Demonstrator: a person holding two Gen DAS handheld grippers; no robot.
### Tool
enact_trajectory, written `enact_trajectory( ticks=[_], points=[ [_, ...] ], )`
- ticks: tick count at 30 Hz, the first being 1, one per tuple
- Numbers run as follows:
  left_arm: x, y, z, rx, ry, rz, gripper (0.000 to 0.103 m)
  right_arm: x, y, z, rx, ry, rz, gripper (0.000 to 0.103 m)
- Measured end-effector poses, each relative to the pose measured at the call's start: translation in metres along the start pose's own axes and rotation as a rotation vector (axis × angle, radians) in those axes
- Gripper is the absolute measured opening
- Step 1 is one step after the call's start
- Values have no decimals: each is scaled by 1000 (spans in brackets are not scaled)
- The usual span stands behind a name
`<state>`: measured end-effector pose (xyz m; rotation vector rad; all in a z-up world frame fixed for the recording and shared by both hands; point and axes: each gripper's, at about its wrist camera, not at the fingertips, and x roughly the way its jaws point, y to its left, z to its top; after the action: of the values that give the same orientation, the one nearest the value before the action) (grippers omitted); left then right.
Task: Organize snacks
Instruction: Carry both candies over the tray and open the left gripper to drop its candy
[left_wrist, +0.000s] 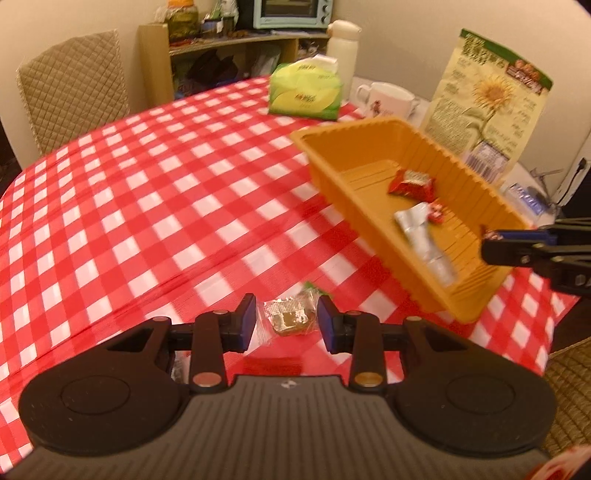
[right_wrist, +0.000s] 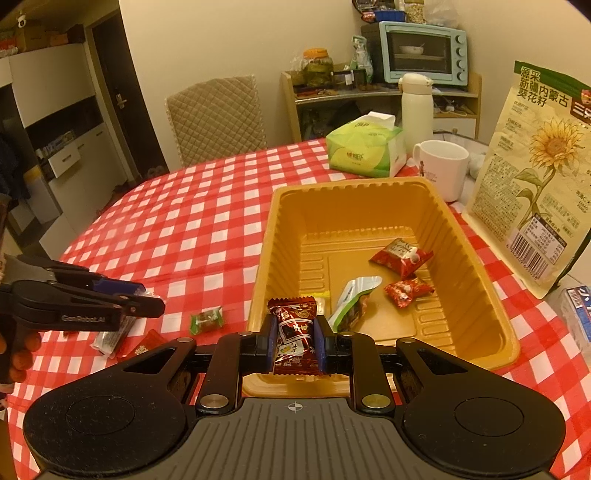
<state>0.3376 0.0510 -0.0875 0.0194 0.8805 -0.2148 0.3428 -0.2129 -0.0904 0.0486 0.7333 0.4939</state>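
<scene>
The right gripper (right_wrist: 294, 341) has its fingers (right_wrist: 267, 341) clamped on a dark red wrapped candy (right_wrist: 293, 338), which stands upright between the blue pads just over the near rim of the orange tray (right_wrist: 476, 280). The tray sits on the worktop (right_wrist: 192, 221), covered in a red-and-white checked cloth. Inside the tray lie two red wrapped sweets (right_wrist: 400, 256) toward the far right, a silver-and-green torn packet (right_wrist: 352, 301) near the middle, and a small yellow-edged wrapper (right_wrist: 318, 299) against the near wall.

The left gripper (left_wrist: 286, 322) is held above the cloth with its fingers (left_wrist: 246, 325) partly apart. Seen between them is a clear-wrapped brownish candy (left_wrist: 290, 318), but the pads do not visibly press on it, and whether it is lifted or lying on the cloth cannot be told. In the right wrist view a scrap of clear wrapper shows at that gripper's tip. Below and beside it on the cloth lie a green-wrapped sweet (right_wrist: 207, 320), a pale wrapped bar (right_wrist: 110, 338) and a red packet (right_wrist: 146, 345), all outside the tray to its left.

Behind the tray stand a green tissue pack (right_wrist: 364, 149), a white mug (right_wrist: 441, 166), a white flask (right_wrist: 416, 109) and a tall sunflower-seed bag (right_wrist: 535, 177). A quilted chair (right_wrist: 216, 116) is at the far side of the worktop.
</scene>
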Motion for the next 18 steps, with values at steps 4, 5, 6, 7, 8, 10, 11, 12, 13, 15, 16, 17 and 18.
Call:
enact_trajectory(
  ticks=[4,5,6,7,8,10,11,12,13,15,16,17,18],
  points=[
    [-4,-18,10,16,-21,-20,32,-4,-8,3,1,-10,-1,21],
    [-4,-22,13,20,-25,-26,32,-4,-10,3,1,-13,-1,21],
    [-4,-27,16,24,-30,-31,32,-5,-13,4,2,-16,-1,21],
    [-4,-32,19,29,-35,-36,32,-6,-16,5,2,-19,-2,21],
    [-3,-37,22,33,-40,-40,32,-6,-19,6,4,-21,-2,21],
    [-3,-46,28,41,-50,-47,32,-6,-25,9,10,-25,0,21],
    [-2,-51,32,44,-55,-51,32,-7,-29,11,13,-27,2,21],
    [0,-55,35,47,-59,-54,32,-6,-32,12,15,-28,2,21],
    [1,-59,39,50,-63,-56,32,-6,-36,14,16,-31,2,21],
    [5,-68,46,55,-70,-59,32,-5,-42,18,17,-35,4,21],
    [7,-71,50,55,-73,-59,32,-4,-46,20,18,-35,5,21],
    [10,-74,53,55,-75,-59,32,-2,-50,22,21,-36,6,21],
    [13,-77,57,54,-76,-59,32,-1,-54,24,24,-37,7,21]
  ],
)
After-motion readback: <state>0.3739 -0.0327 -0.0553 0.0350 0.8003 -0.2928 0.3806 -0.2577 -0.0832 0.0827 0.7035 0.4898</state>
